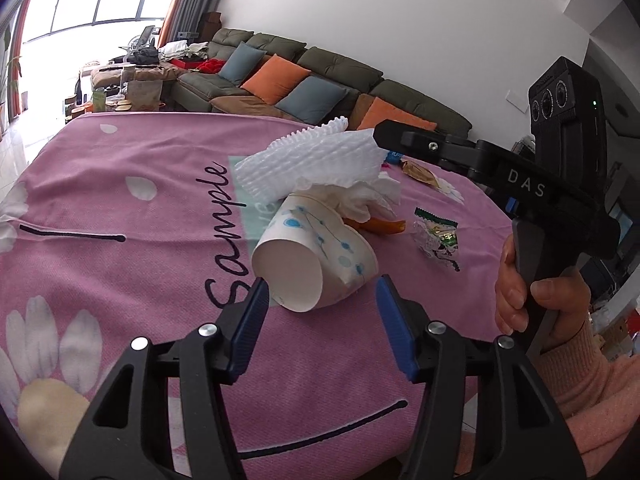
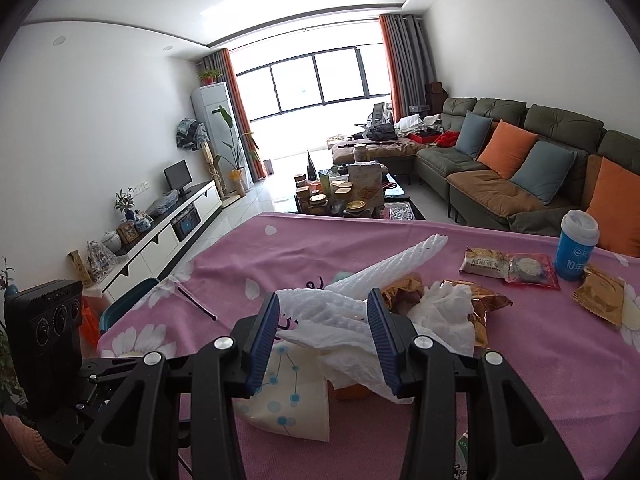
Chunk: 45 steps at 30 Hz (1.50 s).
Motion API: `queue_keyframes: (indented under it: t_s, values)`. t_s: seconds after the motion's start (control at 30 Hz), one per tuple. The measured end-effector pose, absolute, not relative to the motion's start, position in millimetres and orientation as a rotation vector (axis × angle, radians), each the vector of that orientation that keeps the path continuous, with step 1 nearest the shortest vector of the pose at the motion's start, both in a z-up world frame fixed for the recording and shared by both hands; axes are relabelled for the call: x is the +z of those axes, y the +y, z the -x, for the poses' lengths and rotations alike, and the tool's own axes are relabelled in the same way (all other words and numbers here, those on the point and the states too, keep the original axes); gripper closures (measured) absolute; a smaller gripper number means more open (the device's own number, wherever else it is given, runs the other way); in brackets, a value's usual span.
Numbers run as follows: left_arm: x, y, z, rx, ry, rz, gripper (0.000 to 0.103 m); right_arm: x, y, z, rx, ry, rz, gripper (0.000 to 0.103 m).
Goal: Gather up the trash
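Observation:
A paper cup [image 1: 316, 252] with blue dots lies tilted on the pink tablecloth [image 1: 120, 168], its base toward my left wrist camera. White tissue [image 1: 360, 196] is stuffed in its mouth. The pad tips of my left gripper [image 1: 320, 300] touch both sides of the cup near its base. A white foam net [image 2: 324, 312] sits over the cup between the pads of my right gripper [image 2: 325, 322], which is shut on it. In the left wrist view one right finger [image 1: 404, 138] reaches the foam net [image 1: 312, 160] from the right.
A green-and-white wrapper [image 1: 436, 240] and an orange scrap [image 1: 384, 227] lie right of the cup. A crumpled gold wrapper [image 2: 480, 300], packaged snacks [image 2: 508, 266], another gold packet [image 2: 600, 298] and a blue lidded cup [image 2: 576, 248] lie further right. A hand [image 1: 528, 300] holds the right gripper's handle.

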<state>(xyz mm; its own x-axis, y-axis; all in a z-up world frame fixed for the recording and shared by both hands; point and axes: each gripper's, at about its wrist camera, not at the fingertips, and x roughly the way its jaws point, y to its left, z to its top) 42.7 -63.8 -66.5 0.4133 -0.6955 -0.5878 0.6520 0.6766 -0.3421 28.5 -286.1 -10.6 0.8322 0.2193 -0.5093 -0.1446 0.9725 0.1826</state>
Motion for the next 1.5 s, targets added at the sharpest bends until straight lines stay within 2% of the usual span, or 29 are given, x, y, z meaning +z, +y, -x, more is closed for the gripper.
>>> queue_keyframes:
  t_s: [0.07, 0.2, 0.27, 0.33, 0.43, 0.5, 0.57, 0.63, 0.67, 1.5]
  values:
    - [-68, -69, -45, -0.846, 0.784, 0.066, 0.052, -14, -288, -30, 0.196, 0.563, -0.136, 0.06]
    - [-67, -68, -47, -0.848, 0.805, 0.07, 0.071, -19, -285, -32, 0.204, 0.575, -0.122, 0.06]
    - [-66, -68, -48, -0.857, 0.812, 0.081, 0.076, -20, -283, -33, 0.205, 0.579, -0.118, 0.06]
    - [-66, -68, -49, -0.86, 0.815, 0.084, 0.088, -21, -283, -33, 0.201, 0.581, -0.111, 0.06]
    - [-66, -66, -50, -0.861, 0.817, 0.088, 0.092, -22, -281, -32, 0.198, 0.583, -0.102, 0.062]
    - [-65, -65, -49, -0.859, 0.812, 0.087, 0.096, -22, -281, -33, 0.194, 0.587, -0.095, 0.068]
    - [-64, -63, -48, -0.854, 0.806, 0.093, 0.096, -23, -280, -35, 0.199, 0.598, -0.092, 0.084]
    - [-62, -61, -47, -0.855, 0.797, 0.097, 0.097, -24, -279, -35, 0.2, 0.605, -0.08, 0.095]
    - [-61, -59, -47, -0.854, 0.792, 0.096, 0.097, -24, -278, -35, 0.201, 0.605, -0.076, 0.097]
    - [-28, 47, -30, -0.682, 0.665, 0.17, 0.1, 8, -246, -35, 0.37, 0.535, -0.147, 0.099]
